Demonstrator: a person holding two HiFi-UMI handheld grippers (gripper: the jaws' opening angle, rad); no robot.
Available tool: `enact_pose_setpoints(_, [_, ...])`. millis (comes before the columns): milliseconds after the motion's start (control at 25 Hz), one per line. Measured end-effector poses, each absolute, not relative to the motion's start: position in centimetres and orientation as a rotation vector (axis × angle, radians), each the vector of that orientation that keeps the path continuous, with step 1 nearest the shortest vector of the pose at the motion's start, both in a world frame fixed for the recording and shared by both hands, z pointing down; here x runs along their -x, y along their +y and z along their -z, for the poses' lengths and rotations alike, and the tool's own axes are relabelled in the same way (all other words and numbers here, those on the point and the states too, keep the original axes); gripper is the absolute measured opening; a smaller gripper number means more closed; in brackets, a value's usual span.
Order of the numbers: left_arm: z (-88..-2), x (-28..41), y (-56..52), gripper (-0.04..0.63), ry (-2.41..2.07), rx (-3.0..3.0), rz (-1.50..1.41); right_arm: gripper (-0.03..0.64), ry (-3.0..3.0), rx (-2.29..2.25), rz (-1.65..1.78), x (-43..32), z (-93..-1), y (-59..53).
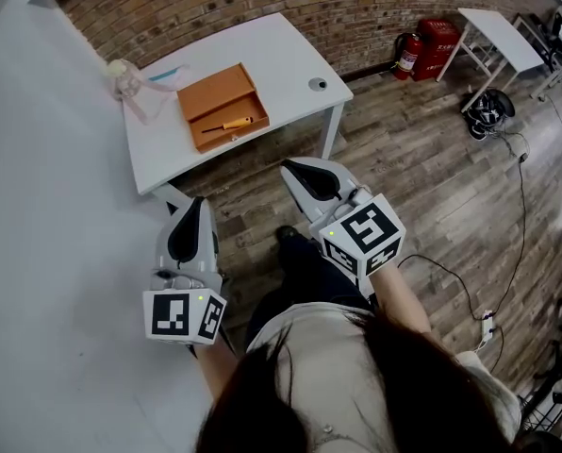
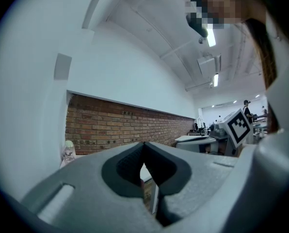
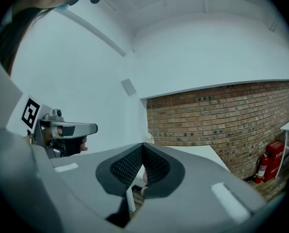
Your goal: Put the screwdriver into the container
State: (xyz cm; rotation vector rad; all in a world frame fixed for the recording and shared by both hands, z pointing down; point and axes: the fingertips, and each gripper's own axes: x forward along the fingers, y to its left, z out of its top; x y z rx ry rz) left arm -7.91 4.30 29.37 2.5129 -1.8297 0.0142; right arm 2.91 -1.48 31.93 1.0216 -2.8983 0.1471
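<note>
Seemingly cardboard orange container, slim screwdriver inside

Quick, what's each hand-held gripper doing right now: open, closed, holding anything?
Left hand-held gripper: closed, holding nothing.
Right hand-held gripper: closed, holding nothing.

Yellow-handled screwdriver flat inside orange container
</note>
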Motion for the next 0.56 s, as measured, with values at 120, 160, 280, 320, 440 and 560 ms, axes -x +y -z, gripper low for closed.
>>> enact_pose_setpoints(120, [-29.4,7.7,4.6,0.002,-1.822,-2.52,-0.015,0.005,-2.896,-1.029,-0.147,-3.1,-31.9,-1.1])
enact_pose_setpoints(160, [-29.4,7.6,4.7,0.002,-1.82,-2.521,-0.014,0.005,-2.895,-1.029,-0.147,-3.1,-31.9,-1.1])
enact_pose_setpoints(280, [-29.3,7.8,4.8,0.002,-1.82,-2.517,-0.01,0.005,-2.89,-1.022,-0.144,-2.9,-31.9,-1.0])
enact_pose_setpoints(320, [-29.3,7.9,4.7,0.002,-1.82,-2.516,-0.008,0.005,-2.889,-1.018,-0.14,-2.7,-31.9,-1.0])
enact_pose_setpoints(440, [-29.4,8.2,4.8,0.002,-1.819,-2.514,-0.003,0.005,-2.884,-1.008,-0.132,-2.3,-32.1,-1.0])
enact_pose_setpoints(560, [-29.6,8.7,5.0,0.002,-1.818,-2.51,0.003,0.005,-2.878,-0.999,-0.128,-1.7,-32.3,-0.8])
